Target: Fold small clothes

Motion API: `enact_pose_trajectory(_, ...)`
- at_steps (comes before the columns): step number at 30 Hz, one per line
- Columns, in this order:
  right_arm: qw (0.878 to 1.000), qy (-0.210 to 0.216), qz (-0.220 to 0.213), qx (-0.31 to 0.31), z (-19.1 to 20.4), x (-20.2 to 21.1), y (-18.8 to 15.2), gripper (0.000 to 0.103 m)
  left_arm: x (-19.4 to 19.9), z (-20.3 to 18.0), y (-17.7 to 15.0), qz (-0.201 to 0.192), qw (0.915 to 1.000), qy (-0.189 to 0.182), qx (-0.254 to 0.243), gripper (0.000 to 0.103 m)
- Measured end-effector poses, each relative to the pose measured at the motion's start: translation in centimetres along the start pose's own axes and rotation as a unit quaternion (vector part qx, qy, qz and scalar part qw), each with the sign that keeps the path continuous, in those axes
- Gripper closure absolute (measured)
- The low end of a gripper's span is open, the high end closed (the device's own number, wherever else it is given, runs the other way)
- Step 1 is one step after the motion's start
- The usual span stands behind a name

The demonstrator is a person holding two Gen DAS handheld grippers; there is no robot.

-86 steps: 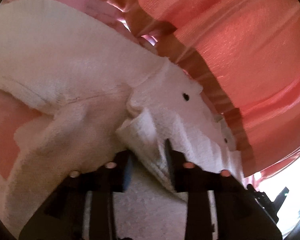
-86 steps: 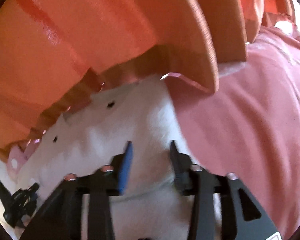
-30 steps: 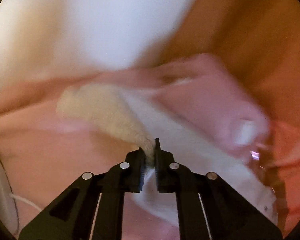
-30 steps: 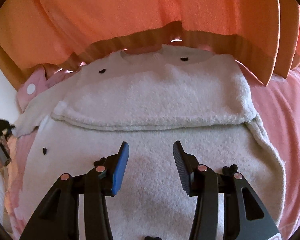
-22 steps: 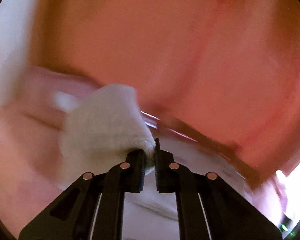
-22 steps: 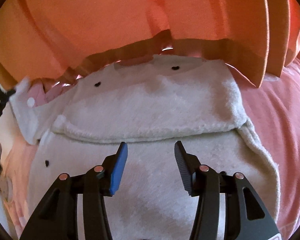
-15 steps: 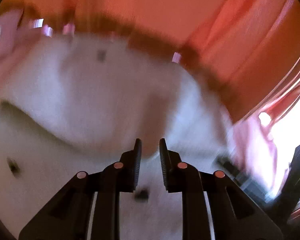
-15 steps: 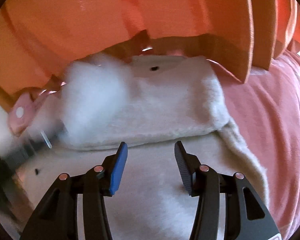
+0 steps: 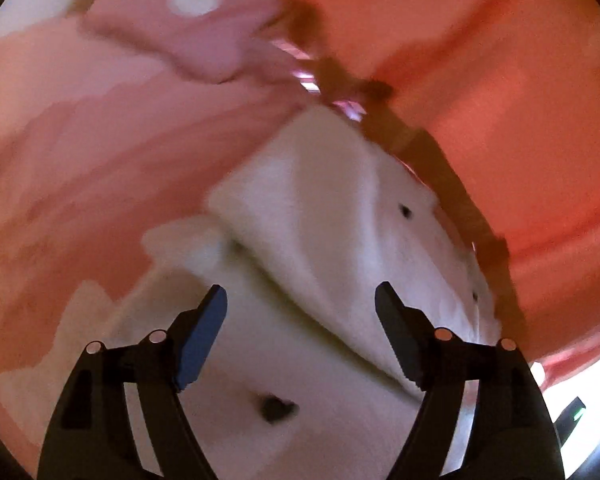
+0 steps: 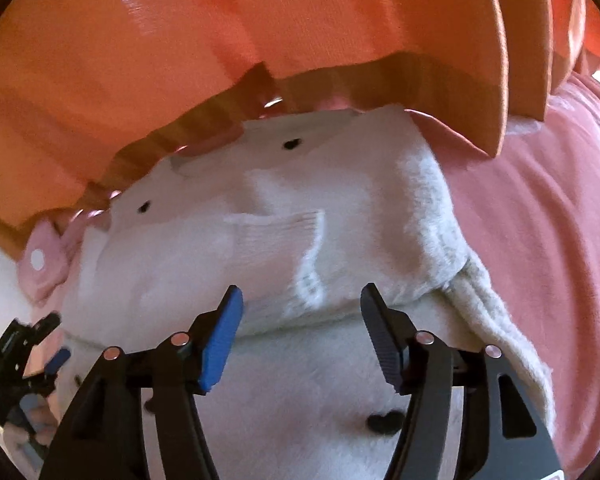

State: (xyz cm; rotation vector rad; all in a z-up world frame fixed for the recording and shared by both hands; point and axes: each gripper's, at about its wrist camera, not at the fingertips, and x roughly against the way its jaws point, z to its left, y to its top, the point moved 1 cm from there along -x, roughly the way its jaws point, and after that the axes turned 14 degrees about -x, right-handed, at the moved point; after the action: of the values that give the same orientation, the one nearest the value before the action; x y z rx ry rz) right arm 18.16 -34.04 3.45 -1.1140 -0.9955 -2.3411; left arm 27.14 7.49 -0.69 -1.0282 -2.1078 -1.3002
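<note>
Already, a first fold is being shown as done: the upper part of the white fleece garment (image 10: 340, 208) is lying doubled over its lower part, and a sleeve (image 10: 276, 236) is laid across that flap. More folding is judged to be left, since the piece is being seen spread wide on the pink bedding (image 10: 540, 240), below an orange curtain (image 10: 260, 20). The left gripper (image 9: 300, 320) and the right gripper (image 10: 300, 320) are both being held released and empty, just above the garment, with the fold edge lying between each pair of spread fingers.
</note>
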Motion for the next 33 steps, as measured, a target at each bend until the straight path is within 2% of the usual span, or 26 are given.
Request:
enact_pose_trajectory(3,1.000,0.013,0.018,-0.009,-0.2,-1.6,0.1,0.039,-0.7,1.6,0.4,-0.005,0.9986,-0.025,0.046,0.032)
enact_pose_trajectory(5,1.000,0.015,0.017,0.007,0.4,-2.1,-0.2,0.040,-0.8,0.9,0.8,-0.014,0.9985,-0.036,0.039,0.034)
enact_pose_trajectory(6,0.999,0.017,0.015,0.026,1.0,-2.3,-0.3,0.053,-1.0,0.5,1.1,-0.016,0.9985,-0.040,0.032,0.038)
enact_pose_trajectory(7,0.999,0.023,0.019,0.041,1.5,-2.4,-0.3,0.082,-1.4,0.2,1.6,-0.019,0.9985,-0.046,0.024,0.040)
enact_pose_trajectory(8,0.998,0.026,0.023,0.051,1.9,-2.6,-0.2,0.093,-1.5,0.2,1.6,-0.018,0.9985,-0.046,0.023,0.044)
enact_pose_trajectory(10,0.998,0.053,0.004,0.047,2.7,-1.2,0.6,0.094,-2.3,0.6,1.9,-0.012,0.9990,-0.036,0.023,0.061)
enact_pose_trajectory(12,0.993,0.106,-0.026,0.045,3.7,1.9,1.8,0.094,-2.7,1.0,1.7,-0.006,0.9997,-0.018,0.017,0.087)
enact_pose_trajectory(14,0.984,0.139,-0.083,0.069,4.6,5.4,2.7,0.094,-2.9,1.3,1.6,-0.005,0.9998,-0.011,0.013,0.089)
enact_pose_trajectory(15,0.980,0.136,-0.115,0.087,4.7,6.6,3.1,0.094,-3.0,1.4,1.4,-0.003,0.9999,-0.010,0.012,0.089)
enact_pose_trajectory(16,0.980,0.122,-0.124,0.095,4.5,6.5,3.3,0.094,-3.1,1.2,1.3,-0.003,0.9999,-0.009,0.009,0.089)
enact_pose_trajectory(17,0.983,0.098,-0.117,0.098,3.9,5.2,3.6,0.094,-3.0,1.1,1.1,-0.004,1.0000,-0.004,0.003,0.089)
enact_pose_trajectory(18,0.991,0.059,-0.088,0.086,2.4,2.5,3.7,0.094,-3.1,0.6,1.0,-0.005,0.9999,0.004,-0.010,0.089)
enact_pose_trajectory(20,0.999,0.007,-0.023,0.044,-0.5,-2.2,3.3,0.094,-3.2,-0.1,0.7,-0.007,0.9993,0.019,-0.031,0.089)
enact_pose_trajectory(21,1.000,0.009,-0.002,0.014,-1.8,-3.4,3.1,0.095,-3.2,-0.4,0.6,-0.009,0.9987,0.028,-0.043,0.089)
enact_pose_trajectory(22,1.000,0.021,-0.002,0.004,-1.8,-3.1,3.1,0.095,-3.2,-0.6,0.6,-0.010,0.9981,0.034,-0.049,0.089)
enact_pose_trajectory(25,0.996,0.064,-0.049,0.042,0.7,0.7,3.7,0.095,-3.3,-1.0,0.6,-0.008,0.9972,0.047,-0.057,0.089)
enact_pose_trajectory(27,0.996,0.054,-0.054,0.050,0.7,0.9,3.6,0.095,-3.3,-1.1,0.6,-0.007,0.9965,0.055,-0.064,0.088)
enact_pose_trajectory(30,1.000,0.007,0.004,0.015,-1.9,-3.5,2.8,0.095,-3.3,-1.4,0.4,-0.004,0.9946,0.067,-0.079,0.087)
enact_pose_trajectory(31,1.000,0.020,-0.005,0.005,-2.1,-3.3,2.8,0.095,-3.2,-1.5,0.3,-0.002,0.9941,0.071,-0.082,0.087)
enact_pose_trajectory(32,1.000,0.013,-0.001,0.010,-1.6,-2.9,3.0,0.095,-3.2,-1.5,0.3,-0.001,0.9937,0.074,-0.084,0.087)
enact_pose_trajectory(33,0.999,0.016,-0.015,0.026,-0.6,-1.8,3.3,0.095,-3.2,-1.5,0.3,0.001,0.9934,0.076,-0.086,0.087)
